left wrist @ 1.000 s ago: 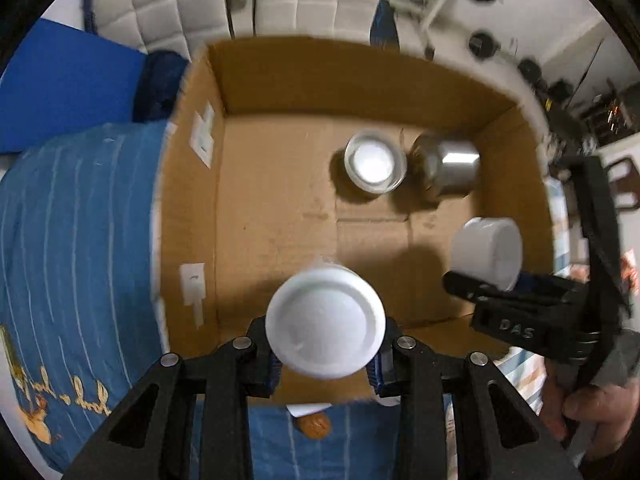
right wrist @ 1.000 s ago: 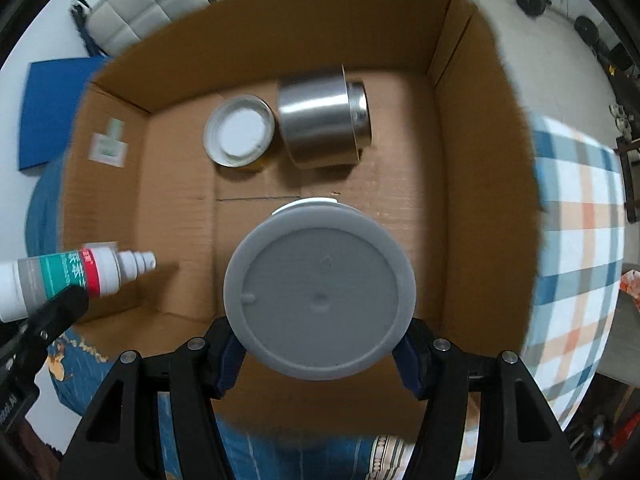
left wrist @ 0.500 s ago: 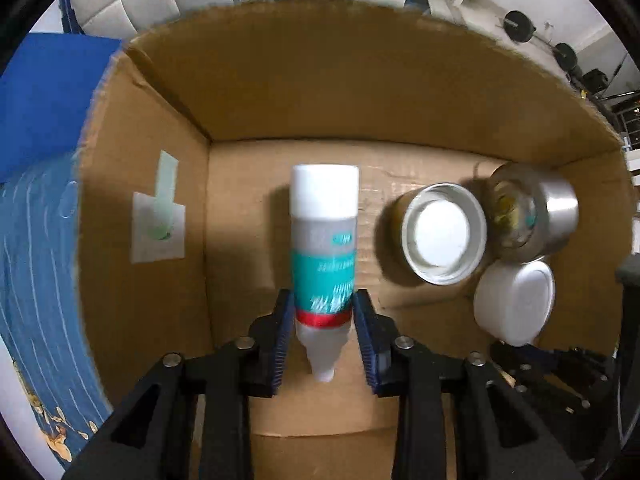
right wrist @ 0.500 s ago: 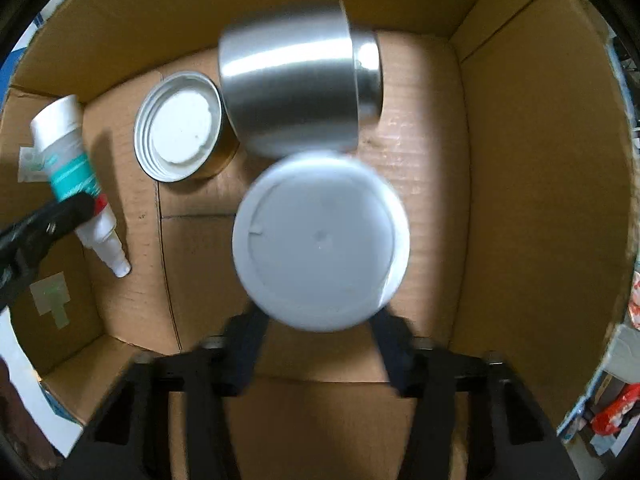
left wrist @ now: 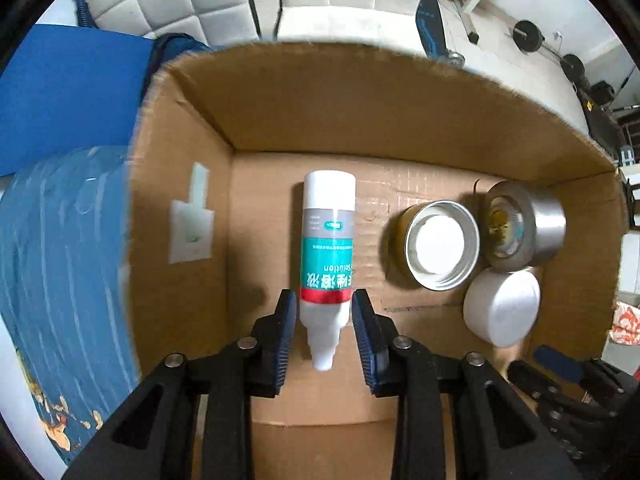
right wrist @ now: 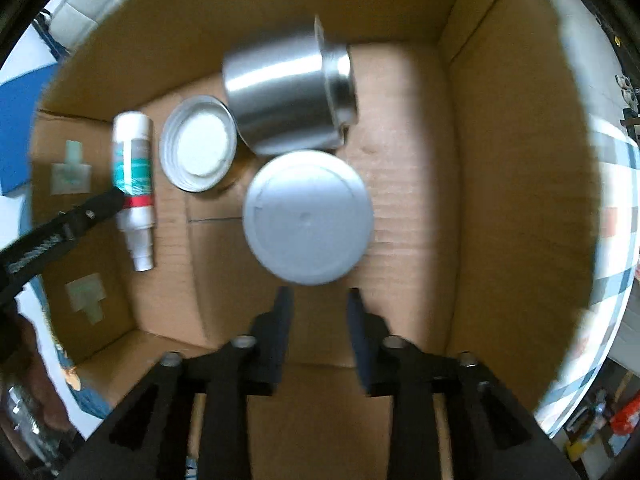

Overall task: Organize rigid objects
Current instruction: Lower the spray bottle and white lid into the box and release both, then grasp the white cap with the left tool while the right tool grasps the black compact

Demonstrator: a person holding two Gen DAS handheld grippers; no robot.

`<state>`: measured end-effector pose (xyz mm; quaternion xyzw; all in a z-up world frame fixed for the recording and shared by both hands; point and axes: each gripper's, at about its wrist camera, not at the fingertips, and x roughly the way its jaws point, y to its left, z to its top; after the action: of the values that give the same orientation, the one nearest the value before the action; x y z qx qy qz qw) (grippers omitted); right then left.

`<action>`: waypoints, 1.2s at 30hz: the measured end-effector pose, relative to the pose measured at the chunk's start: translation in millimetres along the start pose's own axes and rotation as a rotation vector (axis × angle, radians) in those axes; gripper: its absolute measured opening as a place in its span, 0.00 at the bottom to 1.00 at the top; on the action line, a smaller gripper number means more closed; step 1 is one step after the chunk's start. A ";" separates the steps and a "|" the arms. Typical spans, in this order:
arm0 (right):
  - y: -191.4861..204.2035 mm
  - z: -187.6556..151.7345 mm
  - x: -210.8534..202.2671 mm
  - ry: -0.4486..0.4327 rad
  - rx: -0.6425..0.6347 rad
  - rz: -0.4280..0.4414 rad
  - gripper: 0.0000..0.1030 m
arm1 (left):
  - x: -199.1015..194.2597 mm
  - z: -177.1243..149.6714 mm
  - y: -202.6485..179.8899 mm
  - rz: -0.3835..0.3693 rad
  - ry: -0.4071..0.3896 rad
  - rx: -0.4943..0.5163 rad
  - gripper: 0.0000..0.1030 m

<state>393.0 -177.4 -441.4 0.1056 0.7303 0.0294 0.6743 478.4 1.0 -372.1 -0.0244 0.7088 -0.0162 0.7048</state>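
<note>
A white spray bottle (left wrist: pixel 328 256) with a teal and red label lies on the floor of the cardboard box (left wrist: pixel 360 92); it also shows in the right wrist view (right wrist: pixel 134 184). My left gripper (left wrist: pixel 325 308) is open, its pads either side of the bottle's neck with small gaps. A white round jar (right wrist: pixel 308 216) sits on the box floor just ahead of my right gripper (right wrist: pixel 318 304), which is open and empty. The jar also shows in the left wrist view (left wrist: pixel 502 308).
A shallow tin with a white inside (left wrist: pixel 442 244) and a steel canister on its side (left wrist: pixel 524 232) lie at the box's back right, touching the white jar. A blue patterned cloth (left wrist: pixel 60 260) lies left of the box. The box floor's right side (right wrist: pixel 404 200) is bare.
Both grippers came down into the box. The left laid the bottle on the floor and opened. The right set the white jar down, let go and pulled back.
</note>
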 end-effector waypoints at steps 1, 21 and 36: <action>-0.9 -2.8 -9.7 -0.024 -0.005 0.011 0.55 | -4.0 -5.3 1.0 -0.001 -0.010 -0.002 0.27; 25.7 -65.3 -83.5 -0.287 -0.073 -0.104 1.00 | -120.4 -106.6 4.7 0.061 -0.297 0.022 0.94; 31.1 -145.6 -169.4 -0.511 -0.086 -0.135 1.00 | -193.3 -173.6 -9.1 0.013 -0.471 0.000 0.94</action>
<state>263.8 -165.4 -256.9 0.0320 0.5399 -0.0122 0.8411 306.0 1.1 -177.5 -0.0230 0.5251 -0.0053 0.8507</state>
